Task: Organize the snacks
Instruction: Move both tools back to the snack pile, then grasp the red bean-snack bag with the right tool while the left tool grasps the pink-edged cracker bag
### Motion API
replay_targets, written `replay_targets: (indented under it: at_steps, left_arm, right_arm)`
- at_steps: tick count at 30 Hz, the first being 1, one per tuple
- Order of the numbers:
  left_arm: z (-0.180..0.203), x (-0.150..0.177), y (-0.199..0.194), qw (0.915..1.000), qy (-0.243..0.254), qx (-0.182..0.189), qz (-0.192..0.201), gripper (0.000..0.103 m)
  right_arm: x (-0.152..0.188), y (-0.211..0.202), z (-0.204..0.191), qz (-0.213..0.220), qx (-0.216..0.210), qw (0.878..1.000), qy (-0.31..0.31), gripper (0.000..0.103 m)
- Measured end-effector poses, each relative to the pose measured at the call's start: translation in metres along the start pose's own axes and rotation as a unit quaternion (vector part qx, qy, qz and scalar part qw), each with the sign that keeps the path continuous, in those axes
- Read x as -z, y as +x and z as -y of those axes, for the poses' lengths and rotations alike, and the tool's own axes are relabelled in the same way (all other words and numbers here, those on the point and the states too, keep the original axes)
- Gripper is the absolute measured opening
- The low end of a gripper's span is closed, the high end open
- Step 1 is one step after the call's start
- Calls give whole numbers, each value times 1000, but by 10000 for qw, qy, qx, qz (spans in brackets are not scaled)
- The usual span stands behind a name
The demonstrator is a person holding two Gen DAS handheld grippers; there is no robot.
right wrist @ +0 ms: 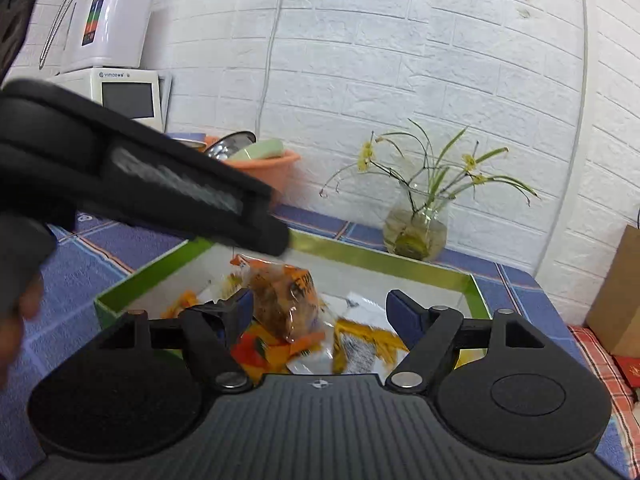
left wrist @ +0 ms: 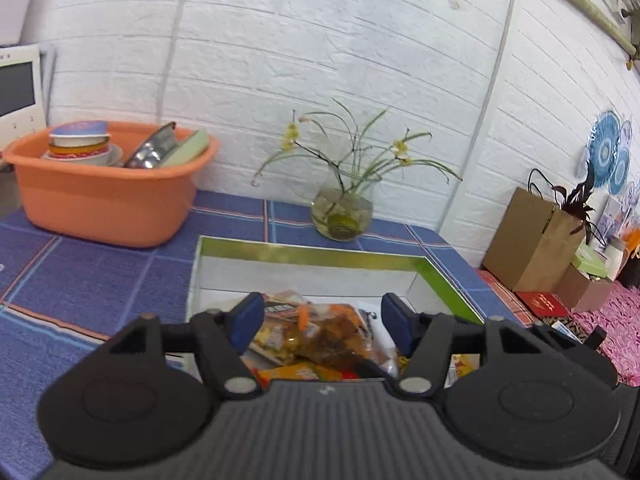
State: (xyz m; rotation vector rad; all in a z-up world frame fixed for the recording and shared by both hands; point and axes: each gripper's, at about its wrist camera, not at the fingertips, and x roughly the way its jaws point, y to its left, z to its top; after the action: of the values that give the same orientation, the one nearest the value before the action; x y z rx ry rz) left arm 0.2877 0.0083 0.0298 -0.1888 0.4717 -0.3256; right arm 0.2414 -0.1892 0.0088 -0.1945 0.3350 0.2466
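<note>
While left view hides it, right view shows left tongs [right wrist: 276, 236] over box [right wrist: 384, 258].

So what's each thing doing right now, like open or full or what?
left gripper: open, over the snacks, holding nothing.
right gripper: open, over the snacks, holding nothing.
green box: open, no lid, snack packets inside.
snack packets: piled loosely in the box.
orange basin: full of dishes.
glass vase: upright, with flowers in water.
</note>
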Motion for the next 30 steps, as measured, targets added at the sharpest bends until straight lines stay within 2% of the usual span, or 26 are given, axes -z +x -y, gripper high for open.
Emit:
replay_targets:
  at_steps: [4,7,10,14,17,20,24,28,29,30]
  left_arm:
    - [-15,7,-33,9997,75,-179,156,71]
    - [-35,23,-61,9987,-28,-440,240,75]
    - [-52,45,-78,9965,-219,-782,212,77]
    - [-65,72,-77,9958,-327,-846,-146,77]
    - [-65,85,-70,9966,-336,-647,-397,79]
    - [-61,93,-57,9960,-274,-621,-589,80]
    - [-56,96,-58,9966,-234,-646,-457,85]
    - [-50,95,-65,9983,-118,-546,-171,96]
    - [-49,95,-67,9986,-110,-503,-75,103]
    - [-47,95,-68,9991,-81,-426,12,103]
  right_arm:
    - [1,-39,14,77,-166,9985,508,103]
    - [9,-66,21,284,-216,9975,617,103]
    - [27,-98,24,451,-63,9976,517,103]
    - [59,-135,22,356,315,9984,317,103]
    - [80,-142,21,178,581,9978,280,103]
    - [92,-148,22,-77,633,9976,250,103]
    - [96,-127,30,-410,707,9964,221,103]
    - [107,-98,36,-1108,718,9910,212,103]
    - [109,-95,38,-1236,692,9895,271,103]
    - [110,-94,40,-1246,661,9895,330,103]
